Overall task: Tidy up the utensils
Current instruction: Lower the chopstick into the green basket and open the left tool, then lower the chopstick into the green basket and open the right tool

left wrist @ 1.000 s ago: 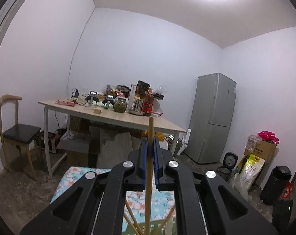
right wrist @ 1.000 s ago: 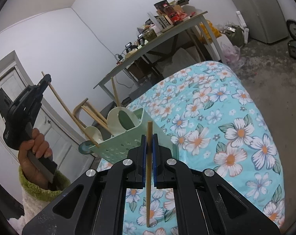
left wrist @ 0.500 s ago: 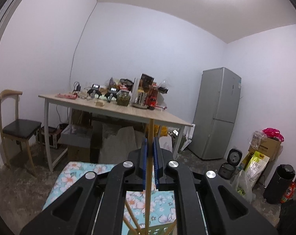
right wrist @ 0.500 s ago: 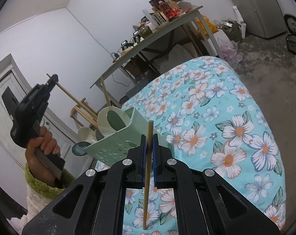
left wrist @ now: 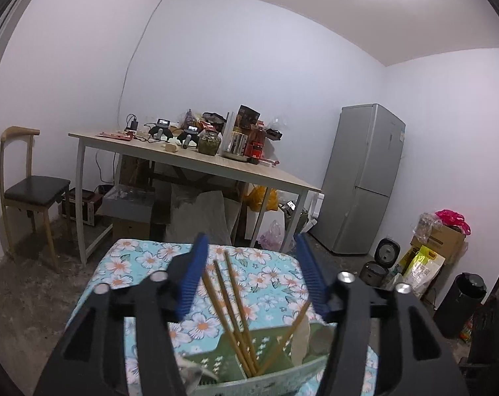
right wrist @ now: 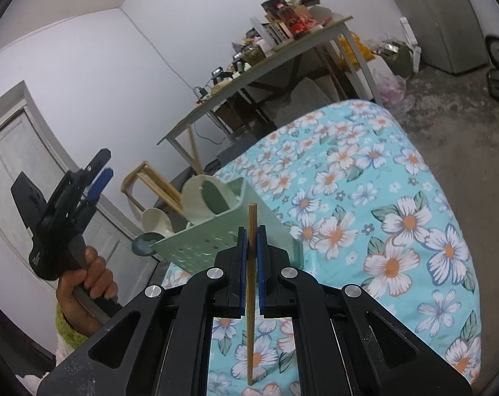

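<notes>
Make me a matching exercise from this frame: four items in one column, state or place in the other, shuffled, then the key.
Items
1. left gripper
2. right gripper
3. green utensil caddy
4. wooden chair

States or places
A. stands on the floor left of the long table
B. shut on a single chopstick
C. jaws apart, nothing between the pads, over the chopsticks in the caddy
D. sits on the floral cloth, holding spoons and chopsticks

Pairs: 1-C, 2-B, 3-D, 4-A
</notes>
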`<control>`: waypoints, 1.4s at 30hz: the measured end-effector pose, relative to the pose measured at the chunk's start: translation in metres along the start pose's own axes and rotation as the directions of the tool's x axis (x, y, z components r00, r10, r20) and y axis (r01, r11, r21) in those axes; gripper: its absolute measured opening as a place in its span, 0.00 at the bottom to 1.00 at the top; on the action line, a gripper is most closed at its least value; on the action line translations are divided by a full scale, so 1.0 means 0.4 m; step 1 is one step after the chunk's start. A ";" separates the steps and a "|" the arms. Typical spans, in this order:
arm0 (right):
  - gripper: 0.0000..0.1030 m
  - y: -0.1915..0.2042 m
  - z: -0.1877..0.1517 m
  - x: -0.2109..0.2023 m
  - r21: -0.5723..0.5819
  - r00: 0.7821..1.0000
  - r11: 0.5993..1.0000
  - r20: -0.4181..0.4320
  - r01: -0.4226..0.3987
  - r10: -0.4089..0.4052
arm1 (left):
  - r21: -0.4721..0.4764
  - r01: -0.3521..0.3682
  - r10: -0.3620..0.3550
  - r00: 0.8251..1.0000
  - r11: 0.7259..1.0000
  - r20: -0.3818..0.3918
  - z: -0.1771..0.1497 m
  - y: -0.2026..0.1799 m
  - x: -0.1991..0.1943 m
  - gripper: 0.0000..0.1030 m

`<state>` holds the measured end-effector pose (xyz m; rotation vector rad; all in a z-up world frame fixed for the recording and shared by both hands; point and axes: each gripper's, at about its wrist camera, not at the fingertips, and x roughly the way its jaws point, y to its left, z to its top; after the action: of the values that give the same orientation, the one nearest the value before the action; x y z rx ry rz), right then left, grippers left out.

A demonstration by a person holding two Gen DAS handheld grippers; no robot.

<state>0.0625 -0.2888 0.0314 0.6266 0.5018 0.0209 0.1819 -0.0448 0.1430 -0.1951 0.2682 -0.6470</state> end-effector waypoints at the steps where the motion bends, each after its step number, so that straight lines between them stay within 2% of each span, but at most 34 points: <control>1: 0.04 0.011 0.005 -0.006 -0.010 1.000 1.000 0.008 -0.006 0.006 | -0.001 -0.002 0.002 1.000 1.000 0.002 -0.002 0.002 -0.015 0.60; 8: 0.04 0.130 0.078 -0.088 -0.140 0.991 0.989 0.122 -0.044 0.061 | -0.017 -0.017 0.017 1.000 1.000 0.006 -0.052 0.041 -0.148 0.77; 12: 0.04 0.217 0.143 -0.131 -0.231 0.973 0.971 0.207 -0.053 0.102 | -0.022 -0.027 0.026 0.999 0.999 -0.037 -0.119 0.077 -0.214 0.83; 19: 0.03 0.330 0.238 -0.136 -0.334 0.940 0.942 0.308 -0.034 0.143 | -0.038 -0.059 0.052 0.984 0.998 -0.169 -0.270 0.140 -0.283 0.87; 24: 0.04 0.357 0.281 -0.070 -0.345 0.938 0.939 0.323 -0.003 0.122 | -0.082 -0.059 0.040 0.976 0.995 -0.213 -0.339 0.183 -0.314 0.87; 32: 0.04 0.359 0.252 0.070 -0.362 0.959 0.931 0.277 0.056 0.050 | -0.089 -0.059 0.039 0.976 0.994 -0.216 -0.368 0.206 -0.308 0.87; 37: 0.04 0.329 0.210 0.163 -0.332 0.985 0.942 0.174 0.044 0.016 | -0.106 -0.055 0.029 0.973 0.993 -0.228 -0.384 0.215 -0.300 0.87; 40: 0.09 0.316 0.177 0.209 -0.320 0.997 0.947 0.082 0.028 -0.002 | -0.105 -0.059 0.033 0.973 0.993 -0.228 -0.385 0.219 -0.301 0.87; 41: 0.18 0.314 0.168 0.214 -0.318 0.998 0.948 0.068 0.030 -0.009 | -0.107 -0.060 0.034 0.973 0.992 -0.229 -0.385 0.221 -0.302 0.87; 42: 0.24 0.314 0.161 0.215 -0.317 0.998 0.948 0.061 0.032 -0.013 | -0.108 -0.061 0.034 0.973 0.992 -0.229 -0.385 0.222 -0.302 0.87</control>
<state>0.1838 -0.2082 0.1092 0.3037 0.4369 0.0605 0.0927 0.0844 -0.0038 -0.2245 0.5292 -0.6069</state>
